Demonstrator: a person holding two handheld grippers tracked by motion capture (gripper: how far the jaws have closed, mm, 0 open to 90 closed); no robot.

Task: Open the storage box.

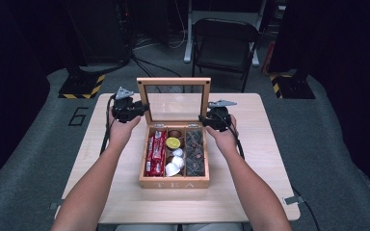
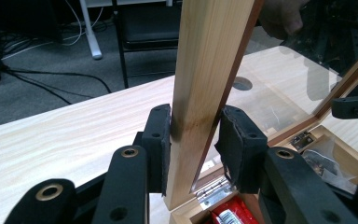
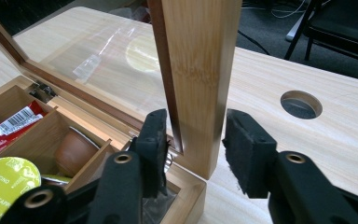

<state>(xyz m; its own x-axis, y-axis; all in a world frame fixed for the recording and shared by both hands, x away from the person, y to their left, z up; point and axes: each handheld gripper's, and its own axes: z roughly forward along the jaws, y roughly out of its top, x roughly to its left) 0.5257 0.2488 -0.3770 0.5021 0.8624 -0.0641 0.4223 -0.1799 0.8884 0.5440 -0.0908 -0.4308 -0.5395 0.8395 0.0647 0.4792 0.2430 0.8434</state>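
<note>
Table (image 1: pixel 250 192) of pale wood stands on grey carpet (image 1: pixel 337 159).

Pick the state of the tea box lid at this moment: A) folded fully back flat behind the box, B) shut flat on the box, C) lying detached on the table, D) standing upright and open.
D: the lid stands upright on its hinges, with the left gripper and right gripper bracketing its side rails.

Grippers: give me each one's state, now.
Left gripper: shut on the lid frame, left side.
Right gripper: open, jaws straddling the lid's right side.
</note>
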